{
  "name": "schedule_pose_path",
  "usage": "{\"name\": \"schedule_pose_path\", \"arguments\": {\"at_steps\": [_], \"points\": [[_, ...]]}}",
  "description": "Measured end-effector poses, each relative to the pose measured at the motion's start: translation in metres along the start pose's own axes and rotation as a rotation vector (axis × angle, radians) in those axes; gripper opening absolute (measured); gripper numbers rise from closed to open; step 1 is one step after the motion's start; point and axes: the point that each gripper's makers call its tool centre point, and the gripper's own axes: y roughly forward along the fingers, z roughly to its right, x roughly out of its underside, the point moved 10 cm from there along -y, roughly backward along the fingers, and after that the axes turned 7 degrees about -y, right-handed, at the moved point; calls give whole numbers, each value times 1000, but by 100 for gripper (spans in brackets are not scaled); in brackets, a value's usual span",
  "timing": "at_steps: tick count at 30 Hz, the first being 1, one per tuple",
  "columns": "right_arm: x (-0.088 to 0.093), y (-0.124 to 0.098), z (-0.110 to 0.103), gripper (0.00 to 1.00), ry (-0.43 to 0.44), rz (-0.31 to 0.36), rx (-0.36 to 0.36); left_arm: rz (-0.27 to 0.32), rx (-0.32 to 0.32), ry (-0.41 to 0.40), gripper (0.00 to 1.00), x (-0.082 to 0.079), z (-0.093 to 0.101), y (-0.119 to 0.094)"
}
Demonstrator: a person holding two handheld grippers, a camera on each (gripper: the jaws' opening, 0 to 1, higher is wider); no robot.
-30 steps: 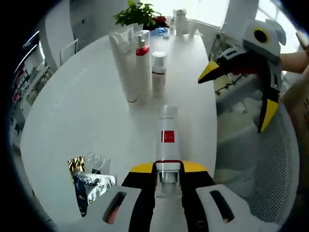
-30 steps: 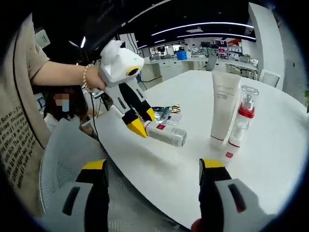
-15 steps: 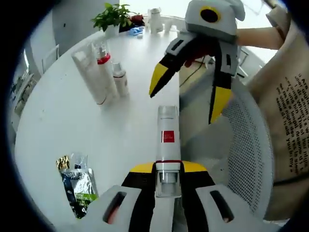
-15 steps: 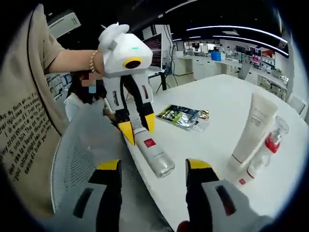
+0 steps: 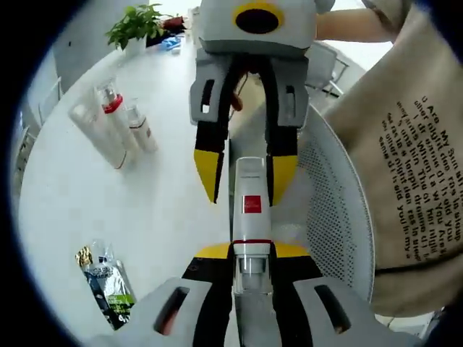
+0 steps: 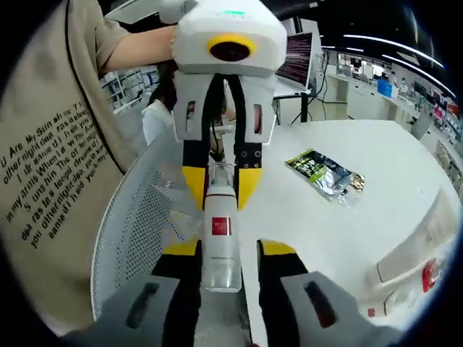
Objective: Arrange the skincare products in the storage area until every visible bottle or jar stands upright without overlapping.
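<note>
My left gripper is shut on the cap end of a white bottle with a red label, held in the air over the table's edge. The right gripper comes in from the top of the left gripper view, open, one yellow tip on each side of the bottle's far end. In the right gripper view the bottle lies between my right gripper's jaws, a small gap on the right side, and the left gripper faces me. A white tube, a red-collared pump bottle and a small bottle stand upright together.
Foil sachets lie near the edge of the white table. A mesh chair is under the grippers, the person's shirt just beyond. A potted plant stands at the table's far end. The tube shows at lower right.
The right gripper has swung in front of the left one and now straddles the bottle's free end, its jaws closer together. The left gripper kept its hold and moved toward the chair.
</note>
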Motion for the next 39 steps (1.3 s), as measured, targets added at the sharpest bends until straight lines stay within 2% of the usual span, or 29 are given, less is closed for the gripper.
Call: {"name": "schedule_pose_path", "arguments": {"at_steps": [2, 10, 14, 17, 18, 20, 22, 26, 28, 31, 34, 39], "points": [[0, 2, -2, 22, -12, -6, -13, 4, -7, -4, 15, 0, -1, -1], [4, -4, -3, 20, -17, 12, 7, 42, 11, -18, 15, -2, -1, -7], [6, -9, -1, 19, 3, 45, 39, 91, 15, -37, 15, -4, -4, -11], [6, -14, 1, 19, 34, 82, 63, 150, 16, -63, 17, -5, -7, -14], [7, -16, 3, 19, 44, 93, 78, 195, 4, -80, 17, -6, -9, -16], [7, -21, 6, 19, 52, 114, 99, 245, 11, -121, 18, -7, -12, -20], [9, -24, 10, 19, 67, 128, 127, 301, -31, -124, 21, -8, -18, -23], [13, -33, 18, 18, 114, 163, 187, 405, -117, -197, 31, -9, -30, -29], [14, -39, 23, 19, 138, 178, 228, 478, -157, -258, 35, -8, -36, -33], [16, -49, 30, 19, 172, 204, 319, 617, -215, -378, 40, -8, -43, -39], [15, -57, 35, 19, 206, 246, 399, 736, -231, -487, 41, -8, -45, -42], [7, -62, 38, 19, 253, 311, 509, 926, -199, -657, 44, -14, -41, -41]]}}
